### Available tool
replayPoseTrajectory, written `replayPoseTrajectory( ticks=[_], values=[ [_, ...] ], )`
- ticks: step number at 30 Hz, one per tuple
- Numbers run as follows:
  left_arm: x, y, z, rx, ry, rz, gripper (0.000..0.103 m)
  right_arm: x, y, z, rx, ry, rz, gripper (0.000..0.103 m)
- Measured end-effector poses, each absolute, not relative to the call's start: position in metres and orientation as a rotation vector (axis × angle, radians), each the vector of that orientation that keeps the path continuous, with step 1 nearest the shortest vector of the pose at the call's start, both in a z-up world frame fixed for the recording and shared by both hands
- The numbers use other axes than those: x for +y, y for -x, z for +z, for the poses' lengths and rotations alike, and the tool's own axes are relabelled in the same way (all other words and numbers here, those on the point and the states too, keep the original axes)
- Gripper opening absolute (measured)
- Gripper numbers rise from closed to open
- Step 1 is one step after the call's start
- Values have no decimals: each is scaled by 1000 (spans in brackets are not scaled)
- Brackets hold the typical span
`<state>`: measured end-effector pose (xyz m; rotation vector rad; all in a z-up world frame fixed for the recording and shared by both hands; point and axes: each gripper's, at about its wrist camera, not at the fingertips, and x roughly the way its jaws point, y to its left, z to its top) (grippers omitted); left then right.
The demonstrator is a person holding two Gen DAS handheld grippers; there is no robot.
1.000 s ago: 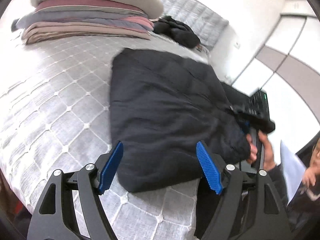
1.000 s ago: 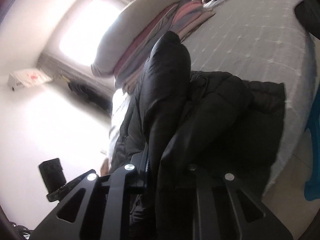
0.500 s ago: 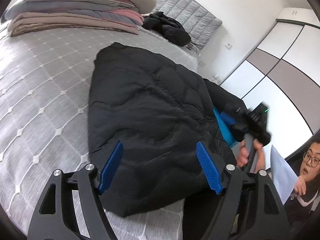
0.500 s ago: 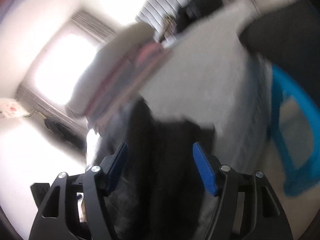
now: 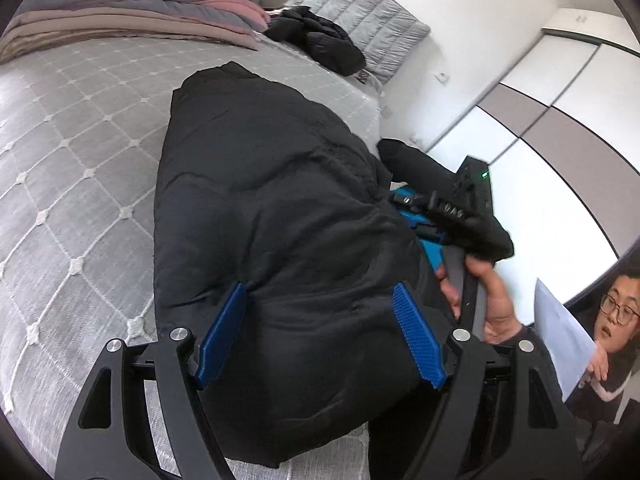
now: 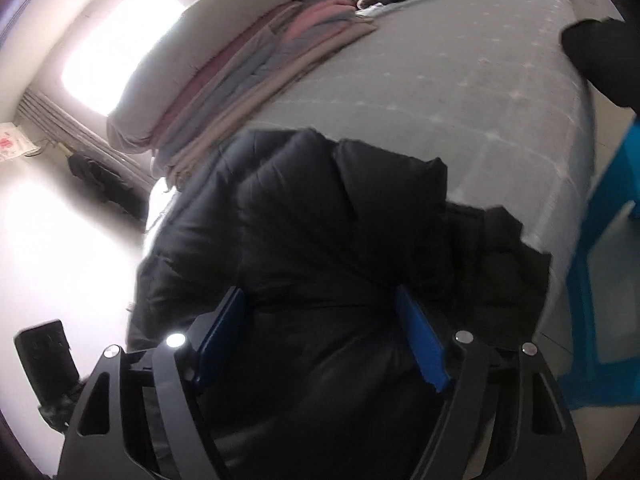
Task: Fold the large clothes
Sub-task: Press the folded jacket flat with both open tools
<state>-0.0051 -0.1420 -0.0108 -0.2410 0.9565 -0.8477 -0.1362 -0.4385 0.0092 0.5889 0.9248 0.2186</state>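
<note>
Black puffer jacket [image 5: 272, 216] lay folded on bed [image 5: 72, 184], near its edge. Right gripper [image 6: 320, 340] jaws just opened, releasing jacket, now wide above it. Left gripper [image 5: 320, 336] wide, empty over jacket, likely ready to press fold flat.

A home bedroom: a quilted grey bed [image 5: 80, 168] stacked with folded blankets [image 5: 132, 12] (pillow on top), beside a wardrobe [image 5: 560, 128].

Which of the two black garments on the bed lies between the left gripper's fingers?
The large black puffer jacket; the smaller crumpled black garment sits far off by the headboard.
</note>
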Motion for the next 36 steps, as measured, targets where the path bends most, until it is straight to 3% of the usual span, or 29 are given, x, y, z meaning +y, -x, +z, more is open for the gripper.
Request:
replayPoseTrajectory(
  ticks=[3, 7, 11, 14, 25, 29, 31, 36],
  values=[
    [-140, 1, -11, 979, 262, -851, 73, -434, 138, 18, 937, -529, 170, 74],
    [-123, -6, -6, 965, 352, -854, 74, -438, 173, 57, 785, -517, 241, 77],
    [-106, -15, -3, 954, 418, -827, 77, -413, 175, 8, 986, -386, 178, 84],
    [-95, -20, -5, 971, 467, -801, 77, -428, 181, -7, 995, -479, 170, 86],
    [-54, -21, -22, 966, 473, -701, 77, -410, 213, 44, 802, -459, 114, 88],
    [-42, -18, -32, 971, 487, -676, 77, -390, 190, 4, 1004, -370, 94, 90],
    [-36, -18, -36, 975, 500, -671, 77, -395, 190, -1, 1011, -410, 92, 91],
    [-32, -20, -39, 980, 501, -686, 77, -409, 212, 31, 855, -475, 112, 91]
  ],
)
